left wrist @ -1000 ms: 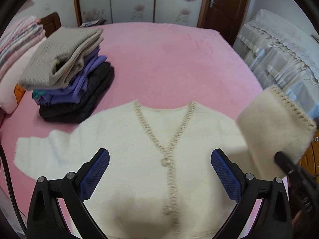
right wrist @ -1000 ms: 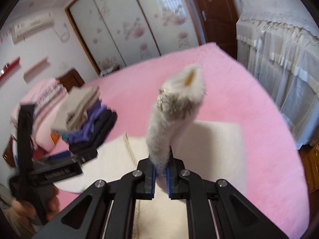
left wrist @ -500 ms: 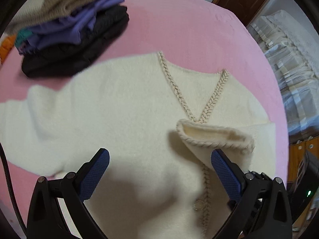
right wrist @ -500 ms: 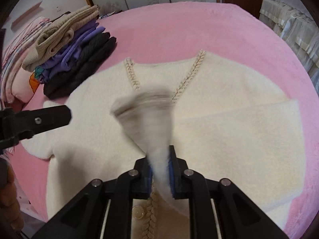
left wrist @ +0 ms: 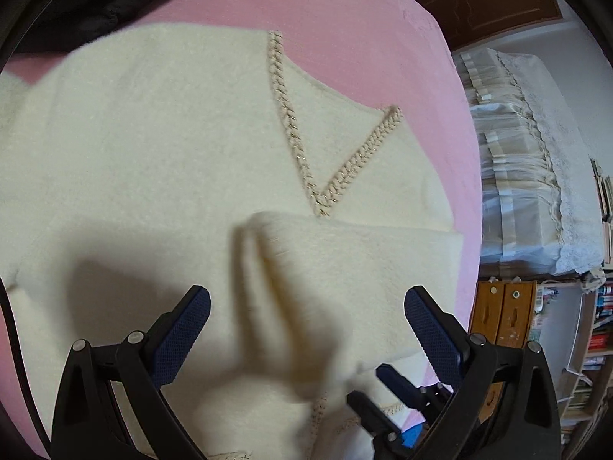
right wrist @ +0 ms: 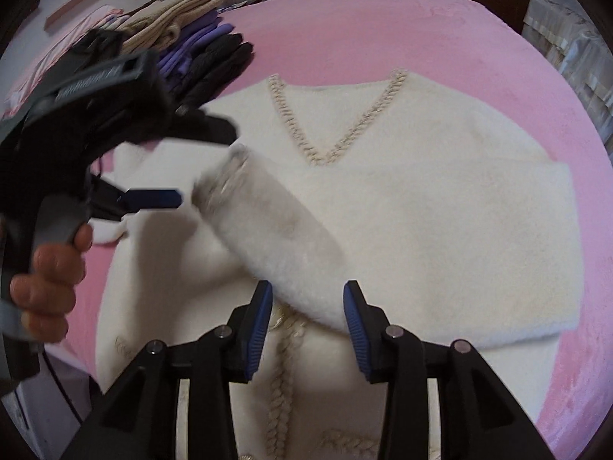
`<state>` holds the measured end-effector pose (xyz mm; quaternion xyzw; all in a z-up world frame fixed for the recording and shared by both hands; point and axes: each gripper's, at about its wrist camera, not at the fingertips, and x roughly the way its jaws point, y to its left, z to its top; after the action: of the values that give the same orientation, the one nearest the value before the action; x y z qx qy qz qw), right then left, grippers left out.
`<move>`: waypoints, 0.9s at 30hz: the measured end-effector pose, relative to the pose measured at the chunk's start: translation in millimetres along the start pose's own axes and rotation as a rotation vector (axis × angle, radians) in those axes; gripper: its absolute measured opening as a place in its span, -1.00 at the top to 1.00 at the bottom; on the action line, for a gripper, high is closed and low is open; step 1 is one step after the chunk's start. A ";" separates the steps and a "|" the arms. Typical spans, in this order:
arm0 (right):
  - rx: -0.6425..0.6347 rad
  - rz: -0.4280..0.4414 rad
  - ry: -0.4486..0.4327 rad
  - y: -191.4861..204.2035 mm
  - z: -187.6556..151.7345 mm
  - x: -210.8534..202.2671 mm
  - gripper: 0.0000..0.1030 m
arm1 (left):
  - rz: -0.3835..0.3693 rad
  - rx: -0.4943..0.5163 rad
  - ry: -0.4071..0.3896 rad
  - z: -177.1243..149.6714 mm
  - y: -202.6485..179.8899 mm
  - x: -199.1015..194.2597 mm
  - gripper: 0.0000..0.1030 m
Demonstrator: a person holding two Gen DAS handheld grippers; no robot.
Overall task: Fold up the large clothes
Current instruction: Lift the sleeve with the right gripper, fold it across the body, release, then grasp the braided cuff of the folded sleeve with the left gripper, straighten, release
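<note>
My right claw (right wrist: 308, 320) had just been opening, pads off the cream cardigan's sleeve (right wrist: 276, 230) between them; my left claw (left wrist: 306, 326) gaped empty.

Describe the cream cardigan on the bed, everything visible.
The cream cardigan is fuzzy, with braided beige trim along its V-neck and front edge. It lies flat, front up, on the pink bedspread. One sleeve is folded across the chest, cuff blurred. The right gripper straddles the sleeve, its jaws having just been opening, pads clear of it. The left gripper hovers open above. A stack of folded clothes lies beyond the other shoulder.
</note>
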<state>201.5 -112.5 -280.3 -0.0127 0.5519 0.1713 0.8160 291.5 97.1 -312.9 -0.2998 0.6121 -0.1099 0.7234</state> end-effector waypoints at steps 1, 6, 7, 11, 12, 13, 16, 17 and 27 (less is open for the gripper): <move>0.002 0.003 0.006 2.1 -1.5 0.9 0.25 | 0.002 0.008 0.012 -0.1 -1.4 3.1 -0.95; 0.046 0.005 0.009 1.7 -5.6 1.1 0.25 | 0.046 0.009 0.051 -2.6 5.5 24.9 -0.95; 0.062 0.003 0.008 -1.5 -6.6 0.4 0.25 | 0.052 0.002 0.063 -4.9 10.6 31.9 -0.94; 0.130 -0.013 0.013 -19.1 -11.7 -3.6 0.25 | 0.030 -0.036 0.129 -13.8 25.8 58.8 -0.64; 0.146 -0.020 0.013 -24.4 -13.9 -5.4 0.25 | 0.031 -0.032 0.118 -15.6 26.4 60.4 -0.64; 0.158 -0.028 0.013 -29.2 -16.0 -7.5 0.25 | 0.031 -0.027 0.112 -16.6 26.3 60.9 -0.64; 0.189 -0.064 0.007 -43.3 -21.8 -14.2 0.25 | 0.023 -0.001 0.116 -17.7 19.6 62.7 0.09; 0.199 -0.085 0.000 -48.9 -24.1 -17.0 0.25 | 0.032 0.015 0.131 -18.3 18.8 62.7 0.35; 0.459 -0.273 -0.077 -148.0 -42.1 -46.7 0.25 | 0.105 0.277 0.012 -9.6 -84.5 30.7 0.77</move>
<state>191.7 -273.0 -279.4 0.1048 0.5381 -0.0697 0.8335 306.9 10.8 -290.8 -0.1641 0.6101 -0.1574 0.7590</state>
